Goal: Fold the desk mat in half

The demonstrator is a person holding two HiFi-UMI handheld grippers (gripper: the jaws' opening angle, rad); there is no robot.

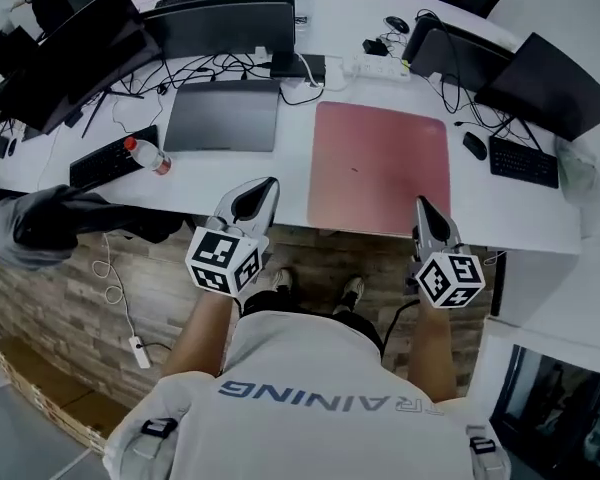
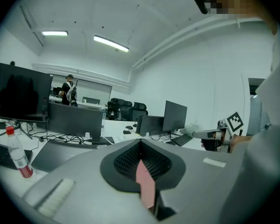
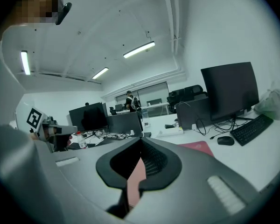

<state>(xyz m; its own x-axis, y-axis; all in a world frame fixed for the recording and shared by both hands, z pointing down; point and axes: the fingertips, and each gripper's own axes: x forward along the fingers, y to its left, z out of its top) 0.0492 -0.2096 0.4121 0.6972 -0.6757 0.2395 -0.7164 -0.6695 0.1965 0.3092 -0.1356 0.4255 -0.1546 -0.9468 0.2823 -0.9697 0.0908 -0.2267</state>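
The pink desk mat (image 1: 380, 168) lies flat and unfolded on the white desk (image 1: 290, 183), its near edge close to the desk's front edge. Both grippers hang in front of that edge, touching nothing. My left gripper (image 1: 263, 190) points at the bare desk left of the mat's near left corner, jaws shut and empty. Just off the mat's near right corner, my right gripper (image 1: 421, 206) is shut and empty too. In the right gripper view the mat (image 3: 198, 147) shows past the closed jaws, and the other gripper (image 3: 51, 129) sits at the left.
A closed grey laptop (image 1: 223, 115) lies left of the mat, with a keyboard (image 1: 110, 158) and a red-capped bottle (image 1: 148, 155) further left. A mouse (image 1: 474, 145) and a second keyboard (image 1: 523, 160) lie right of the mat. Monitors (image 1: 230, 23), cables and a power strip (image 1: 380, 66) line the back.
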